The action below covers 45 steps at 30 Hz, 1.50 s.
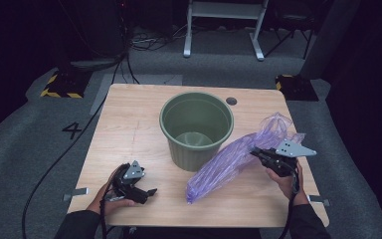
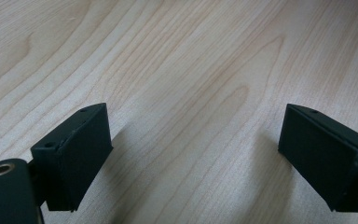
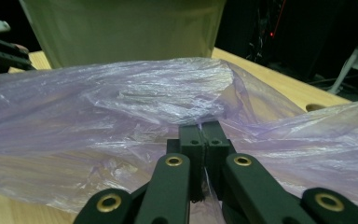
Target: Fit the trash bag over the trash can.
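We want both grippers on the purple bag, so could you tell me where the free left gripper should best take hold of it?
Grip the purple bag at its near, lower end, coming in from the left over bare table. That end lies flat and loose toward the open left gripper, while the right gripper already pinches the film further up, and the green bin blocks the middle.

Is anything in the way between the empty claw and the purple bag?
Nothing visible is. The left claw is open above bare table, and only wood lies between it and the near end of the purple bag. The green bin stands farther back, off that path. The right claw already pinches the bag.
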### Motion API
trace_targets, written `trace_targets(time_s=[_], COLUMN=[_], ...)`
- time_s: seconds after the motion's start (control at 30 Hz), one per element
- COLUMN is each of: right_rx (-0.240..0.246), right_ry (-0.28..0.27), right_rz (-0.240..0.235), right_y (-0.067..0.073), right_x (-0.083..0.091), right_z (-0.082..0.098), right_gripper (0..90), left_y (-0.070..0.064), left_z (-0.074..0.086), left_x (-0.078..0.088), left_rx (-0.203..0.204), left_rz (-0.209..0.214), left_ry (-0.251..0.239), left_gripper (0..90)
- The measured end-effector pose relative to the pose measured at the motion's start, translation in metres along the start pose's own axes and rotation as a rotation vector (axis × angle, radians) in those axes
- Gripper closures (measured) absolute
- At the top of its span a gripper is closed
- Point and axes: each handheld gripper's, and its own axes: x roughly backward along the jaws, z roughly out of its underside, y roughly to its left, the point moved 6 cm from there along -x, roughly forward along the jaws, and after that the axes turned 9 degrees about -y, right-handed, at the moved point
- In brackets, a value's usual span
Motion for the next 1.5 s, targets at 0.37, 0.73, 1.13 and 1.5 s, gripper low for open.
trace_targets(time_s=[0.37, 0.73, 1.13, 1.5], right_rx=[0.02, 0.04, 0.068, 0.078], right_ry=[-0.083, -0.117, -0.155, -0.199], right_rz=[0.001, 0.014, 0.005, 0.022], right_y=[0.005, 0.006, 0.009, 0.006], right_x=[0.014, 0.016, 0.014, 0.022], right_z=[-0.026, -0.047, -0.071, -0.092], right_gripper=[90.0, 90.0, 90.0, 90.0], left_y=[0.0, 0.0, 0.0, 0.0], left_z=[0.0, 0.0, 0.0, 0.0], left_x=[0.0, 0.0, 0.0, 0.0], left_rx=[0.001, 0.001, 0.001, -0.003], left_rz=[0.0, -0.001, -0.001, -0.003], left_ry=[-0.001, 0.0, 0.0, 0.0], left_gripper=[9.0, 9.0, 9.0, 9.0])
